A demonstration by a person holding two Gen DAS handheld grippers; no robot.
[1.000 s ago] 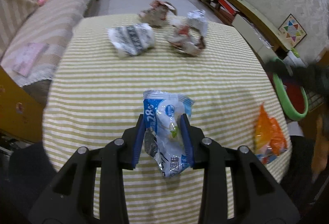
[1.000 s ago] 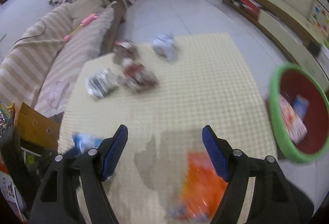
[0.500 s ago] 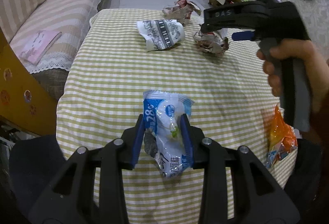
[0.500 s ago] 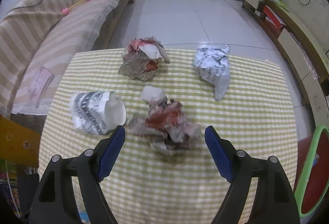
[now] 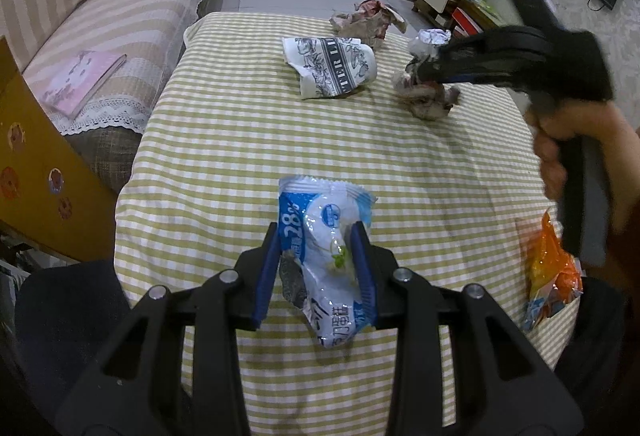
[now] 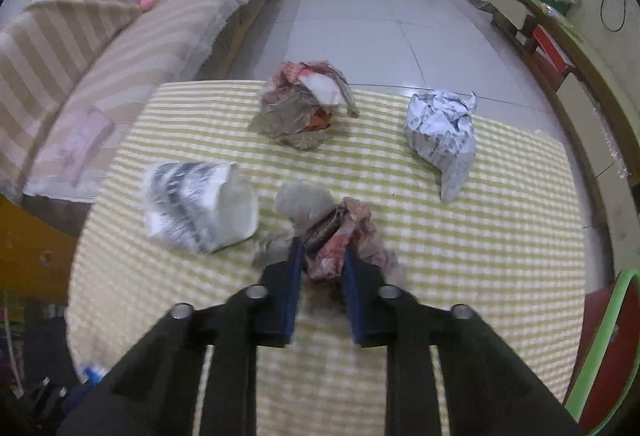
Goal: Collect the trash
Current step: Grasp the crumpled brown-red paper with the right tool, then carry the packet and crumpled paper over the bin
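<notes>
My left gripper (image 5: 318, 240) is shut on a blue-and-white snack wrapper (image 5: 326, 236) and holds it above the near part of the checked tablecloth (image 5: 240, 140). My right gripper (image 6: 322, 252) is shut on a crumpled red-and-grey paper wad (image 6: 340, 236) in the middle of the table; it also shows in the left wrist view (image 5: 428, 98). Other trash lies around: a black-and-white printed paper cup (image 6: 200, 204), a brown-red crumpled wad (image 6: 306, 108), a white printed paper ball (image 6: 444, 132) and an orange wrapper (image 5: 550, 272) at the right edge.
A striped sofa (image 6: 100, 36) with a pink book (image 5: 82, 80) runs along the left of the table. A green-rimmed red bin (image 6: 608, 348) stands on the floor at the right. A low TV cabinet (image 6: 560, 48) lines the right wall.
My right gripper swung from the orange wrapper side to the table's middle, came down on the red-and-grey wad and shut on it. My left gripper kept hold of the blue wrapper.
</notes>
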